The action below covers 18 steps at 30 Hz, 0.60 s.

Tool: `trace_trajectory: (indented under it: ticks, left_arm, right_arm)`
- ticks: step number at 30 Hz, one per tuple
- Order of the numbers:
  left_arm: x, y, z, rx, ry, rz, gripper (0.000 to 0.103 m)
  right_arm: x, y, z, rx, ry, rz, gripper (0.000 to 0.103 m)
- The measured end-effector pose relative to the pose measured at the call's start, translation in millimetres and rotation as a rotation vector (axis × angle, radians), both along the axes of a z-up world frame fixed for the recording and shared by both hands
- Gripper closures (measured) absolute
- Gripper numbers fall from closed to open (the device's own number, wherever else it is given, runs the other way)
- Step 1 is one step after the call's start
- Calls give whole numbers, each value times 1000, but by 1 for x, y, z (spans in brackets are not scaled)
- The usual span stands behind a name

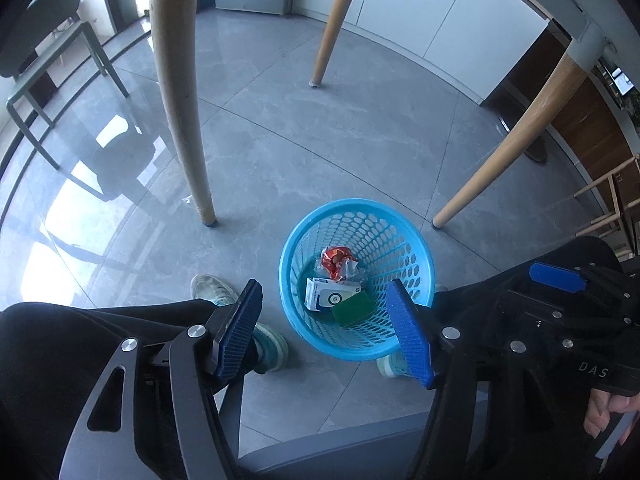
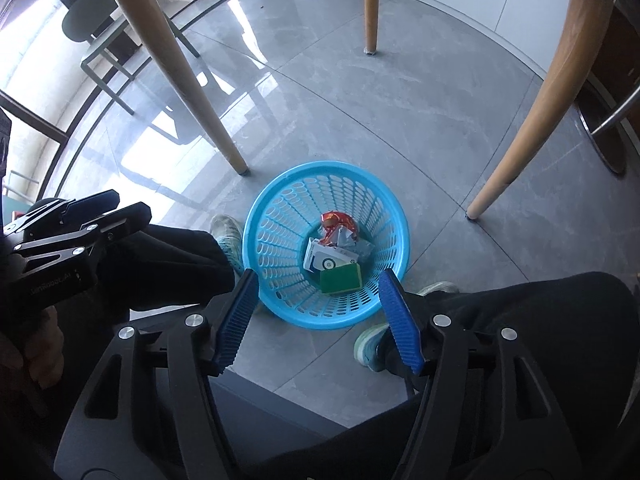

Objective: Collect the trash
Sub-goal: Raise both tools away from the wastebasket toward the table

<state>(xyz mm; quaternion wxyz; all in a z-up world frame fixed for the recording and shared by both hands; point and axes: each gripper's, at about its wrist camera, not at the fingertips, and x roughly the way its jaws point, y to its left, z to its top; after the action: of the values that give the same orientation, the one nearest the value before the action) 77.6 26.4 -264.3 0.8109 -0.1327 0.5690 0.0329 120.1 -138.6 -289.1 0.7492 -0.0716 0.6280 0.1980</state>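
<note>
A blue perforated trash basket stands on the grey floor between the person's feet; it also shows in the right wrist view. Inside lie a red crumpled wrapper, a white box and a green sponge; the right wrist view shows the wrapper, box and sponge too. My left gripper is open and empty above the basket's near rim. My right gripper is open and empty above the basket too. Each gripper shows in the other's view, the right one and the left one.
Wooden table legs stand around the basket. A green chair is at the far left. The person's knees and shoes flank the basket. A dark seat edge lies below.
</note>
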Motion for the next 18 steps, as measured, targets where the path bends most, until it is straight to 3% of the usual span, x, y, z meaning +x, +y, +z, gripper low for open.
trace_trajectory:
  ticks: [6,18]
  left_arm:
    - [-12,7,5,-20,-8,18,34]
    - [-36,-2,31,0,-62,-20,16]
  right_arm:
    - [-17,-15,19,18,-16,-5,36]
    - [-38,-43,57,11,-127,-23,18]
